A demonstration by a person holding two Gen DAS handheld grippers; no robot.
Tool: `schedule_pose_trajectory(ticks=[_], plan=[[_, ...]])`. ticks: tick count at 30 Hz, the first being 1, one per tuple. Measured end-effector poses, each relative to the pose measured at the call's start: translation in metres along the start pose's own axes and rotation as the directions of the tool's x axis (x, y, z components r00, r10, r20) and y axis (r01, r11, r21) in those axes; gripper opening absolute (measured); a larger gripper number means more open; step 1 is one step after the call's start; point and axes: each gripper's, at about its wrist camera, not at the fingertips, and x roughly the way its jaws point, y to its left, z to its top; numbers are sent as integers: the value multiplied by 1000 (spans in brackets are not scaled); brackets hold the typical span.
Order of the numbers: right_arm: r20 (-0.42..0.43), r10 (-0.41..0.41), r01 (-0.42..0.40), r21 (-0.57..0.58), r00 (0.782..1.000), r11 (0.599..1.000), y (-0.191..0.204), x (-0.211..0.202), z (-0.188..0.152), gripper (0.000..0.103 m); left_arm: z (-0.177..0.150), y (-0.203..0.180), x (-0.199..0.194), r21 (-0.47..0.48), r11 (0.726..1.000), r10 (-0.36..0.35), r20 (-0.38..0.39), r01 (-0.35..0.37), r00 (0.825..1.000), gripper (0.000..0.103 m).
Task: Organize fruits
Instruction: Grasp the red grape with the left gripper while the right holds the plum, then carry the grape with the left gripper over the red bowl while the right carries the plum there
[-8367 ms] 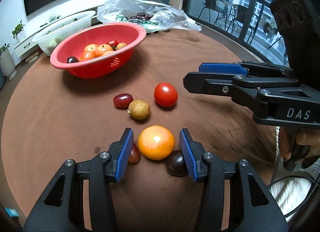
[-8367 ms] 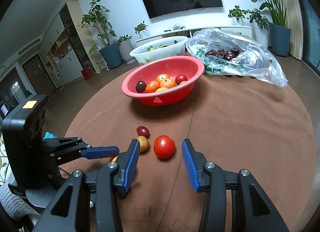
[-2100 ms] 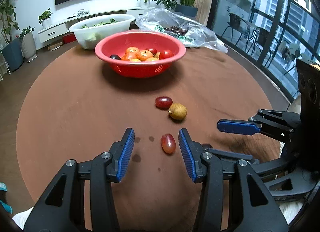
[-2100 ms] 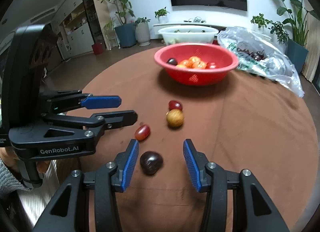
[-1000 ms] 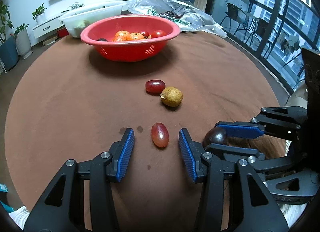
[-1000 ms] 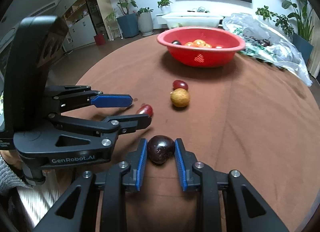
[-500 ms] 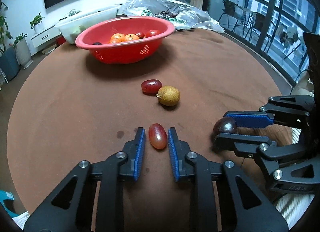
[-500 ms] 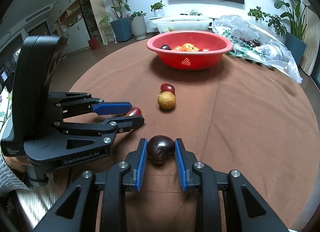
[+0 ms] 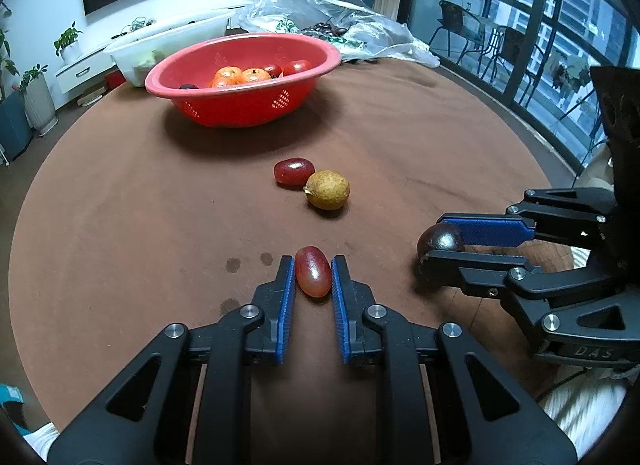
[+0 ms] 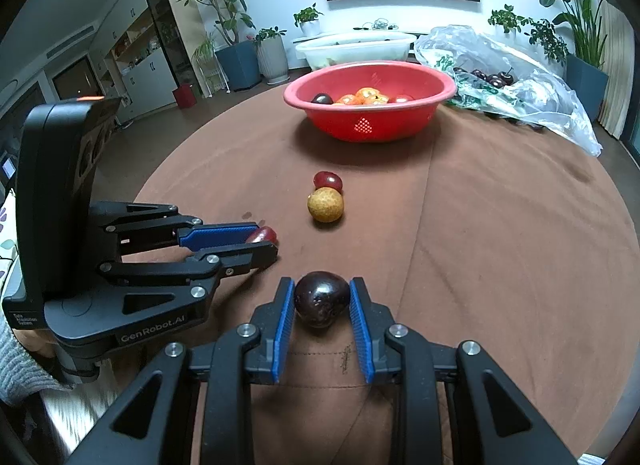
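Red bowl (image 9: 244, 105) holding oranges (image 9: 240, 76) and tomatoes (image 9: 297, 66); left gripper (image 9: 313, 279) clamping grape (image 9: 313, 271), right gripper (image 10: 322, 301) clamping plum (image 10: 321, 299).

Round brown cloth-covered table (image 9: 120, 205): red plastic colander bowl (image 9: 240, 105), red oval grape (image 9: 294, 171) touching yellowish-brown round fruit (image 9: 327, 195), clear plastic bag (image 10: 520, 97).

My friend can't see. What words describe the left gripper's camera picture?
The left gripper pinches a red grape on a brown table. Beside it, the right gripper holds a dark plum; a red basket of fruit sits beyond.
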Motion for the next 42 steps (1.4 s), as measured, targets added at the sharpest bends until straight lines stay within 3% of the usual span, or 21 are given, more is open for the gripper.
schedule_pose_trajectory(ticks=[20, 42], plan=[[32, 20, -22, 40, 999, 999, -22, -4, 38, 30, 46, 31, -17, -74, 996, -41, 83, 48, 996, 17], [109, 15, -15, 2, 994, 1000, -39, 27, 142, 30, 130, 80, 2, -113, 993, -12, 139, 28, 990, 17]])
